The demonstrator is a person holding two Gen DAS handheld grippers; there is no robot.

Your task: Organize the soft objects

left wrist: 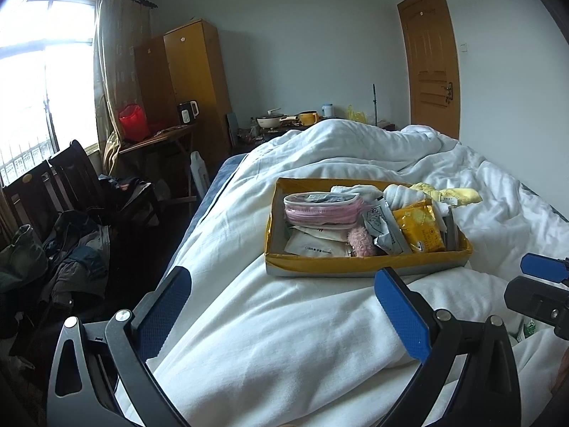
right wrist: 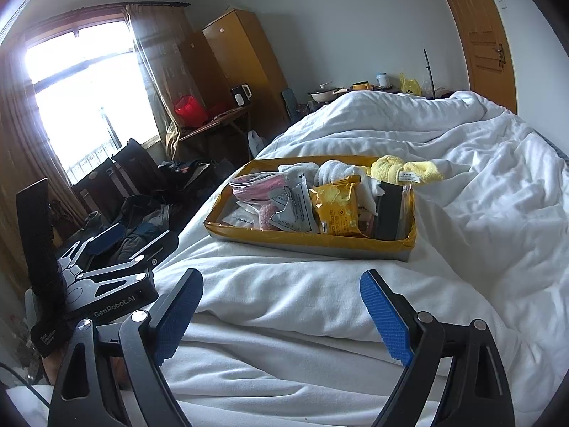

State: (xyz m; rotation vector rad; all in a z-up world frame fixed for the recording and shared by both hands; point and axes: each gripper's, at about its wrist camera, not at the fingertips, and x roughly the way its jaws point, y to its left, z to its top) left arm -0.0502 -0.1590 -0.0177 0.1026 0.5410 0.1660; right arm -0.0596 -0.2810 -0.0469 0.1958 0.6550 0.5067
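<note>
two grippers hover low over the white duvet (right wrist: 462,185), both with jaws spread wide and nothing between them. your left gripper (left wrist: 281,306) points at the near wall of the yellow tray (left wrist: 366,267), which sits on the bed at about 1 o'clock from it; your right gripper (right wrist: 281,306) sees the same tray at 12 o'clock, a little way ahead.

the tray is crowded. from the right wrist view, a pink-trimmed clear pouch (right wrist: 256,183) lies at the tray's 10 o'clock, a grey-and-white packet (right wrist: 295,206) leans beside it, a yellow snack bag (right wrist: 336,206) stands in the middle, rolled white cloths (right wrist: 334,172) fill the far side, and a fluffy pink piece (right wrist: 266,215) lies low between the packets. a yellow towel (right wrist: 405,172) hangs over the far rim at 1 o'clock, partly out on the duvet.

it looks like nothing has been sorted yet, so pick your first item with care. the yellow towel is probably the easiest start: it is at the edge and free of the packets. bring the right gripper in from above, close on a thick fold and not a loose corner, and lift straight up so it does not drag the white cloths along. keep your left gripper ready to steady the near wall, because the light tray may slide on the soft bedding.
</note>
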